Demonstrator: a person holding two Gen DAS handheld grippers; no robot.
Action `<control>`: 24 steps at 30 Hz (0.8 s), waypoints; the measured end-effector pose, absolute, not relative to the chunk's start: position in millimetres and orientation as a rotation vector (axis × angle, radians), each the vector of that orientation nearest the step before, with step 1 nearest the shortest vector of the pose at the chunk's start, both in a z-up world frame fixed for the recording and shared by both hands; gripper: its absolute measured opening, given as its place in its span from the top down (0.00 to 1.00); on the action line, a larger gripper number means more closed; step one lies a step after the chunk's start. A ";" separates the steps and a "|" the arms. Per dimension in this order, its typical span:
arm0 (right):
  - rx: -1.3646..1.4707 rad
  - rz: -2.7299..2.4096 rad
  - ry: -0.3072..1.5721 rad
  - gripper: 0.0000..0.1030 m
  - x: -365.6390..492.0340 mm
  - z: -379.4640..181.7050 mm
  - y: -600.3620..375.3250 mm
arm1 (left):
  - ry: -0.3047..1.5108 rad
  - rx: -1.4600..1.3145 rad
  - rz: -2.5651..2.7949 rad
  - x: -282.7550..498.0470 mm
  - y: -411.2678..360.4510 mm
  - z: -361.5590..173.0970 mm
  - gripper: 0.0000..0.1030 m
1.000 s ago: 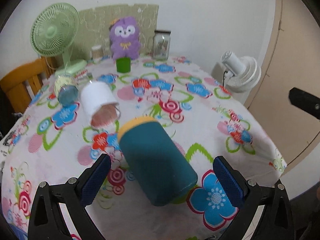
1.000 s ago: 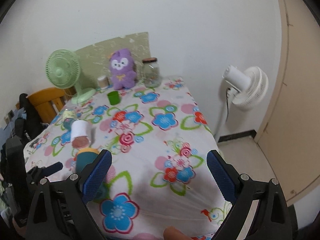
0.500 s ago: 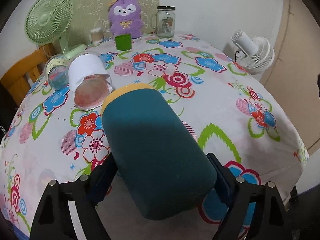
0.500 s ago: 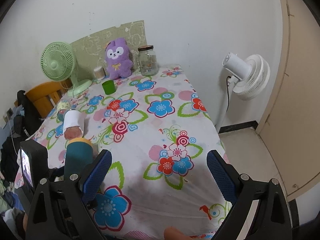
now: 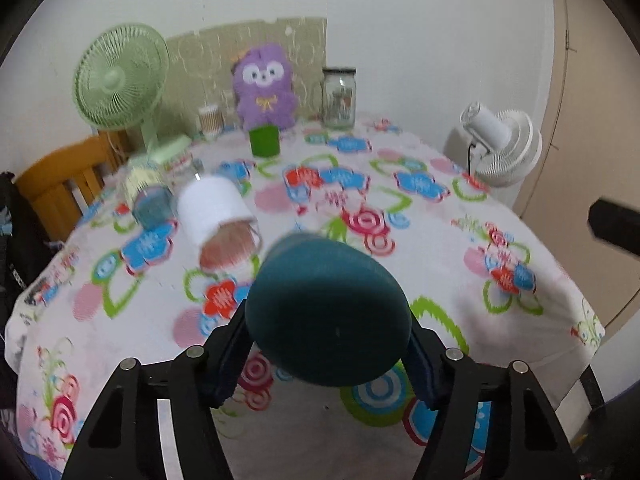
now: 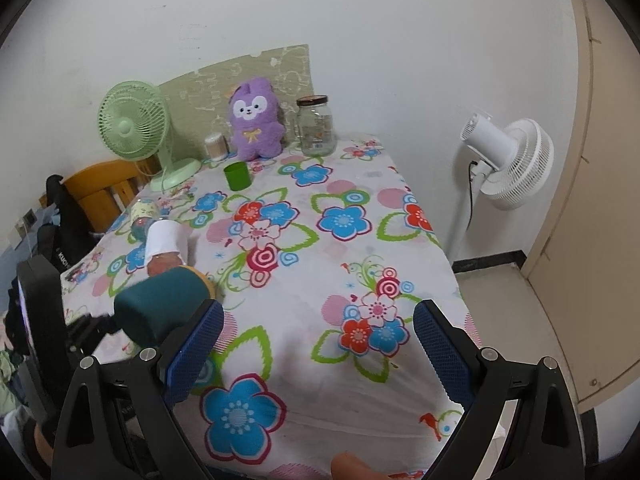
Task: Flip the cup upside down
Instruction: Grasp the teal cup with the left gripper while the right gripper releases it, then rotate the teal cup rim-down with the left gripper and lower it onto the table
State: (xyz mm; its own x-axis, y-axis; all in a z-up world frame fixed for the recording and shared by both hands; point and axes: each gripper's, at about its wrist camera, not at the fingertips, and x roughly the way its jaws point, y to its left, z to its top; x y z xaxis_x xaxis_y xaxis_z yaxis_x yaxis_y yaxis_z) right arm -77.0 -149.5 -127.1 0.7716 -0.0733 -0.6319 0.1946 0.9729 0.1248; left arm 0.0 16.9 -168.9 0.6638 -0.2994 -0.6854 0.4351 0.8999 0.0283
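Tablecloth [image 6: 344, 272] carries everything, and the teal cup [image 5: 328, 316] hangs above its near-left part, long axis roughly level, base toward the left gripper [image 5: 328, 344], which is clamped on its sides. Its rim seems to point away, though blur hides it. The right gripper [image 6: 318, 344] idles spread wide to the cup's right.

Home: floral tablecloth [image 6: 344, 264], plush toy [image 6: 255, 120], fans.

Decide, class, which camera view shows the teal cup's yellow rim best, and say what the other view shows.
The right wrist view: the teal cup appears side-on, its yellow rim visible. The left wrist view shows only the cup's blurred base between the left gripper jaws.
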 end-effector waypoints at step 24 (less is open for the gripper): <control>0.128 -0.081 0.637 0.06 -71.6 -107.4 -113.7 | 0.590 0.104 -0.371 2.2 70.9 -79.4 0.37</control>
